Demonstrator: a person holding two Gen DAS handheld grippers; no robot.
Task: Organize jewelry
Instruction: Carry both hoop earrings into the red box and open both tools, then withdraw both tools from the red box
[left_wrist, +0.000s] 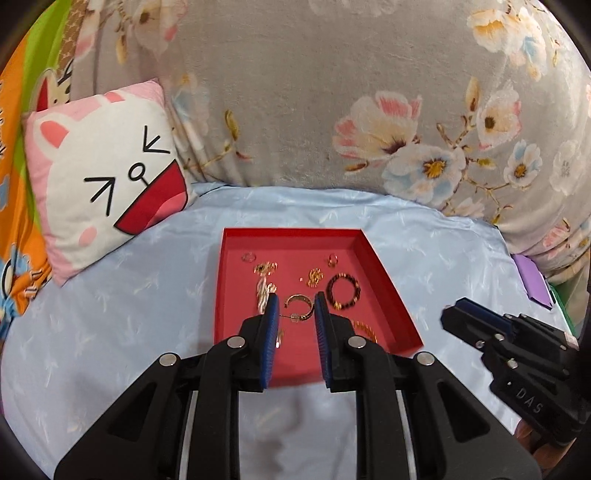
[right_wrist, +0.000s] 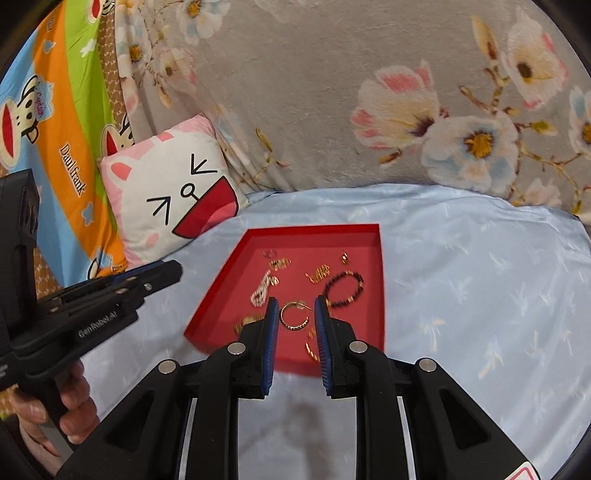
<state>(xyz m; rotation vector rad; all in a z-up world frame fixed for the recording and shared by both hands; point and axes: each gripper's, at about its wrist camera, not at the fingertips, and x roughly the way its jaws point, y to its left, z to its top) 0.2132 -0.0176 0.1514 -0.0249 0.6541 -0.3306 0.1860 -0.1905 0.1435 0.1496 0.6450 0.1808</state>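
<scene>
Left tongs and right tongs, ribbed blue pads on black plastic, stand narrowly parted, gripping nothing. Beyond them a shallow red tray lies on the silky blue bed, holding a gold hoop, a dark beaded bracelet and gold chains.

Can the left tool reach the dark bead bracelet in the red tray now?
Probably yes: the left tool is empty above the red tray, and the dark bead bracelet lies uncovered, nothing between.
</scene>
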